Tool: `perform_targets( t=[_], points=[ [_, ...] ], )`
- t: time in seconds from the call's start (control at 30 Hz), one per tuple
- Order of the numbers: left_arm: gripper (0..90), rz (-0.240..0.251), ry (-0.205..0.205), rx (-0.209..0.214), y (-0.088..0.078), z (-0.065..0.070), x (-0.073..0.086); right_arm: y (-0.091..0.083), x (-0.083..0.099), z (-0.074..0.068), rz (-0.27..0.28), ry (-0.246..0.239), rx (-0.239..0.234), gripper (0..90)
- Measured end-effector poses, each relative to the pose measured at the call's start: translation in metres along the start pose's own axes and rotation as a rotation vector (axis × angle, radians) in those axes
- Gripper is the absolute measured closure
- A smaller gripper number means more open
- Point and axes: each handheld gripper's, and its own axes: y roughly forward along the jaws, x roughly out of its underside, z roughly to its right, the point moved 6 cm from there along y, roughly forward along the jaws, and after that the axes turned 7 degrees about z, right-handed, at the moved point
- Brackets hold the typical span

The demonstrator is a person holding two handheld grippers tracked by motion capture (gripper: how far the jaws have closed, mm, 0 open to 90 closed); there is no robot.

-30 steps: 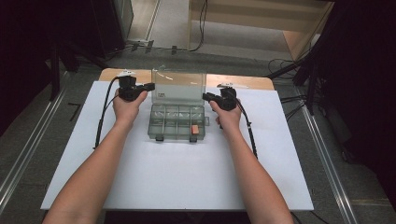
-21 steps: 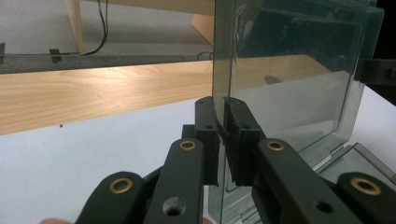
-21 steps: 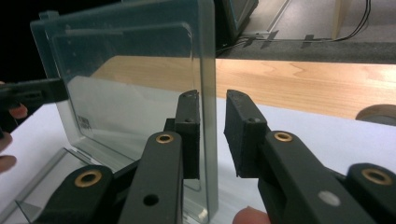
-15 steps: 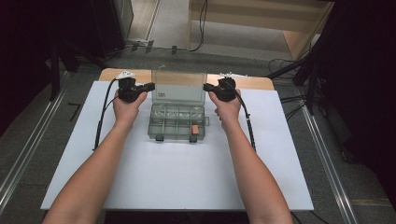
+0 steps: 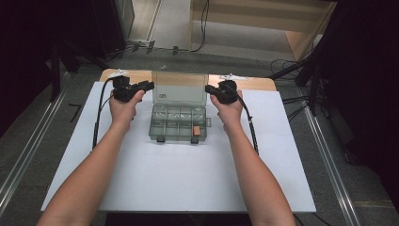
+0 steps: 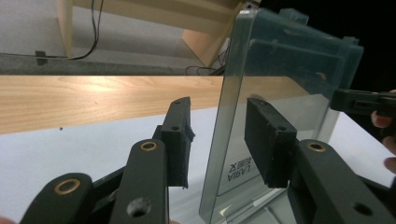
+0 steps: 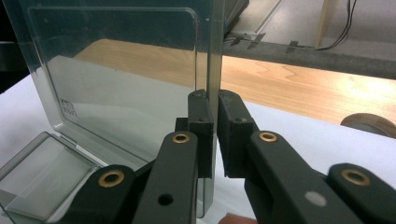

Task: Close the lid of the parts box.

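Lid (image 5: 179, 88) of the clear parts box (image 5: 179, 123) is stood upright at 12 o'clock on the white board (image 5: 188, 179). Its right edge is pinched by the right gripper (image 7: 215, 105). The left gripper (image 6: 217, 135) has just been opening, and the lid's left edge sits loose between its pads. The lid should be let go slowly so the box is not tipped.

upright lid (image 5: 179, 88) blocks the middle between both hands, bare white tabletop (image 5: 179, 179) in front

Clear grey-tinted organizer box (image 5: 179, 123) with orange piece (image 5: 195, 129); black grippers; white table (image 5: 179, 179).
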Motion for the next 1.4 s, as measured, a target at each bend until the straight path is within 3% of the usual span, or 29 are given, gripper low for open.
perform_targets(
  t=[0.2, 0.4, 0.63, 0.97, 1.13, 1.2, 1.27, 1.4],
  points=[
    [74.2, -0.018, -0.044, -0.002, -0.003, -0.007, -0.002, -0.002, 0.001, -0.001, 0.018, -0.019, -0.007, 83.0],
    [89.5, -0.090, -0.067, -0.031, 0.008, -0.014, 0.001, -0.005, 0.003, -0.003, 0.039, -0.047, -0.009, 82.9],
    [90.0, -0.149, -0.085, -0.042, 0.021, -0.015, 0.002, -0.010, 0.006, -0.005, 0.069, -0.081, -0.018, 82.5],
    [90.0, -0.134, -0.106, 0.018, 0.026, -0.007, -0.004, -0.012, 0.007, -0.005, 0.077, -0.098, -0.032, 81.9],
    [90.0, -0.133, -0.121, 0.052, 0.024, -0.007, -0.003, -0.014, 0.008, -0.005, 0.074, -0.074, -0.057, 79.6],
    [90.0, -0.136, -0.111, 0.058, 0.023, -0.007, -0.003, -0.015, 0.010, -0.005, 0.061, -0.080, -0.065, 76.0],
    [90.0, -0.136, -0.109, 0.064, 0.022, -0.006, -0.004, -0.017, 0.013, -0.006, 0.047, -0.087, -0.070, 65.7],
    [90.0, -0.137, -0.093, 0.072, 0.021, -0.003, -0.004, -0.024, 0.020, -0.004, 0.034, -0.079, -0.086, 60.0]
  ],
)
